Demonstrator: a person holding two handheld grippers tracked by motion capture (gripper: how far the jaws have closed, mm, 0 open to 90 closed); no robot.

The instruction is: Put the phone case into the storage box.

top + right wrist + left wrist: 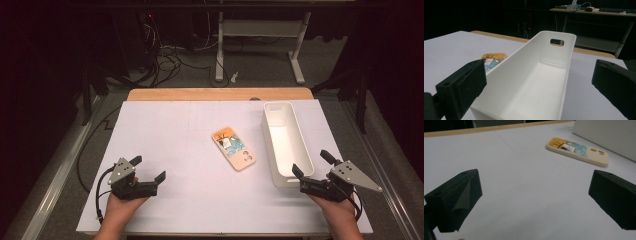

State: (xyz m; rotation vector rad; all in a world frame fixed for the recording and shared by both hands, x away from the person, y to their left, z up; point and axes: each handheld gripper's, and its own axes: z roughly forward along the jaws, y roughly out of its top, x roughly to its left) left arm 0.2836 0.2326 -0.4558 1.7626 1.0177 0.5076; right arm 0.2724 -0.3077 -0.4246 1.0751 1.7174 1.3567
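Observation:
A cream phone case (233, 148) with an orange and blue picture lies flat near the middle of the white table sheet (175, 145). To its right stands a long white bin (286, 142), nothing inside it. My left gripper (148, 168) rests open at the front left, well short of the phone case (577, 151). My right gripper (311, 163) is open at the front right, its jaws standing either side of the bin's near end (531, 82). The phone case (492, 60) peeks out left of the bin. Nothing is held.
The wooden table edge (220, 94) runs along the back. Beyond it are desk legs (219, 45) and loose cables (165, 57) on the floor. A dark cable (90, 145) hangs off the table's left side.

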